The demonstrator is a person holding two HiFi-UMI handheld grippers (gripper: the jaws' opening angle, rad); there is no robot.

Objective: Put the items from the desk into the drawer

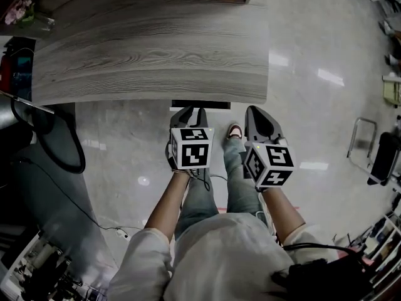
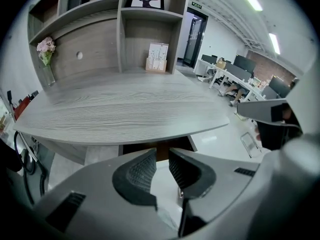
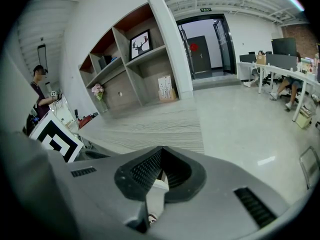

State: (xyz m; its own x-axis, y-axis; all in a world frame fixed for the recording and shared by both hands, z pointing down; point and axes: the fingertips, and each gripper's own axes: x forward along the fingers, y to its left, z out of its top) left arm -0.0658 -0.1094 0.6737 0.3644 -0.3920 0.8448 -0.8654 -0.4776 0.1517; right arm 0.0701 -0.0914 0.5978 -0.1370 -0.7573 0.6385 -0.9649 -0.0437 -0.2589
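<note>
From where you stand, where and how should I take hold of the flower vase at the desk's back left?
Take the flower vase around its narrow glass body, below the pink blooms, coming from the front across the desk with jaws level. It stands upright close to the shelf's back panel, so the rear looks blocked. The left hand-held gripper, open and empty, looks nearer.

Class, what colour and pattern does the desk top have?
Pale grey with a streaky wood-grain pattern. The desk top shows best in the left gripper view.
</note>
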